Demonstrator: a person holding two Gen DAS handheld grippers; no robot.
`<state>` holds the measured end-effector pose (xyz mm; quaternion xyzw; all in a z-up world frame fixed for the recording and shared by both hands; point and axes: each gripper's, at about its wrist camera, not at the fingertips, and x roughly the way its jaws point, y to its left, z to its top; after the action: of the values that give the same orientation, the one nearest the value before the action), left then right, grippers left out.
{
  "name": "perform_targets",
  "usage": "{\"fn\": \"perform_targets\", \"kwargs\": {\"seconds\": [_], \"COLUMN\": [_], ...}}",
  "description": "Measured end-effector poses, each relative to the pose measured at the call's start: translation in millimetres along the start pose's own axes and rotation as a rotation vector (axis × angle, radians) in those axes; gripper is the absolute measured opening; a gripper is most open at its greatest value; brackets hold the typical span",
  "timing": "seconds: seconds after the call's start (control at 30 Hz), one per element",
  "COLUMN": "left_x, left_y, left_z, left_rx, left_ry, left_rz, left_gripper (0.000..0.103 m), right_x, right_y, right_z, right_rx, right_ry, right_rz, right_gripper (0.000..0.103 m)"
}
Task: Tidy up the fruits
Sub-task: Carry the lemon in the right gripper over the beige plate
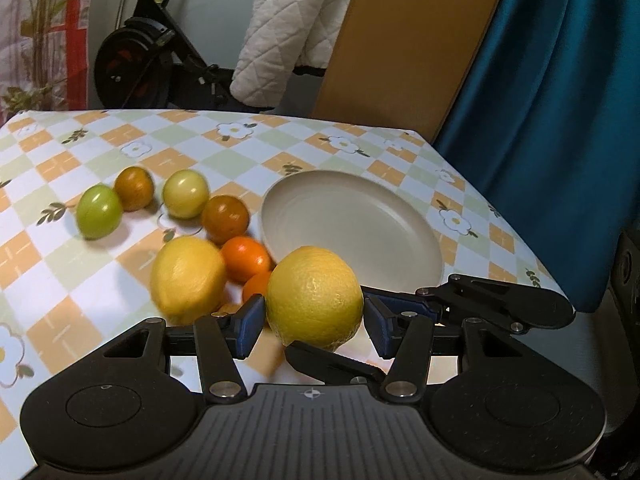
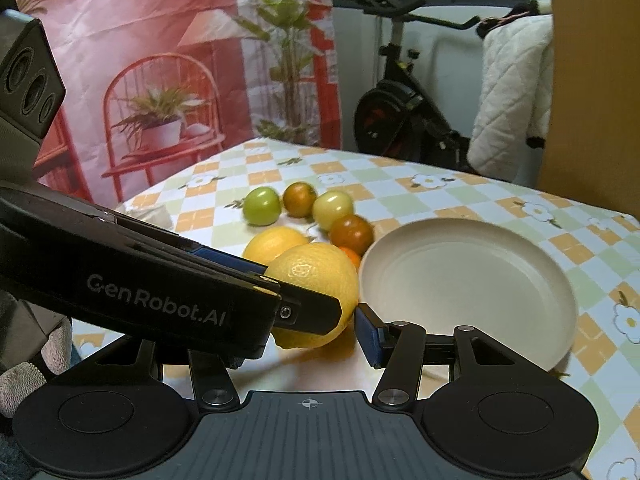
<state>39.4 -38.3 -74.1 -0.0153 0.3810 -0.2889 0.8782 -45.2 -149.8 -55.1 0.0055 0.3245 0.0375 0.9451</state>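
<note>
We hold lemon [image 1: 315, 296] clamped in left gripper [image 1: 314, 318], right gripper [image 2: 316, 320] also clamped on it; carry level to plate [image 1: 400, 196] at right.

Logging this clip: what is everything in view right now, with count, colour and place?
held lemon: 1, yellow, between both tools' fingers, by the plate's near rim
second lemon: 1, yellow, on the tablecloth, left of the held one
small oranges: 2, orange, between the lemons and the plate
green fruits: 2, green and yellow-green, back row
brown fruits: 2, brownish orange, alternating with the green ones
plate: 1, beige, empty, right of the fruit
tablecloth: 1, orange, green and white checks
exercise bike: 1, black, behind the table
quilted blanket: 1, white, draped on the bike
curtain: 1, teal, right
left tool: 1, black, blue pads, gripping the held lemon
right tool: 1, black, fingers on the same lemon
</note>
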Motion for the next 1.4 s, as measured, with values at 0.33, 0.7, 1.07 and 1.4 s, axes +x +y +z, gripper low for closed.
{"fn": "perform_targets", "kwargs": {"seconds": [0.33, 0.7, 1.07, 1.4], "left_x": [32.9, 84.5, 126.2, 149.2], "left_y": [-24.3, -43.4, -52.4, -58.9], "left_z": [26.6, 47.1, 67.6, 85.6], "left_rx": [0.061, 0.086, 0.072, 0.040], "left_ry": [0.025, 0.081, 0.122, 0.119], "left_rz": [-0.025, -0.044, -0.068, -0.082], "left_gripper": [0.057, 0.057, 0.057, 0.057], "right_x": [0.3, 16.9, 34.1, 46.8], "right_y": [-34.8, -78.2, -118.5, -136.0], "right_z": [2.1, -4.3, -6.4, -0.3], "right_rx": [0.065, 0.115, 0.166, 0.140], "right_ry": [-0.037, -0.041, -0.035, -0.037], "right_rz": [-0.079, -0.154, -0.217, -0.298], "right_gripper": [0.049, 0.049, 0.049, 0.048]}}
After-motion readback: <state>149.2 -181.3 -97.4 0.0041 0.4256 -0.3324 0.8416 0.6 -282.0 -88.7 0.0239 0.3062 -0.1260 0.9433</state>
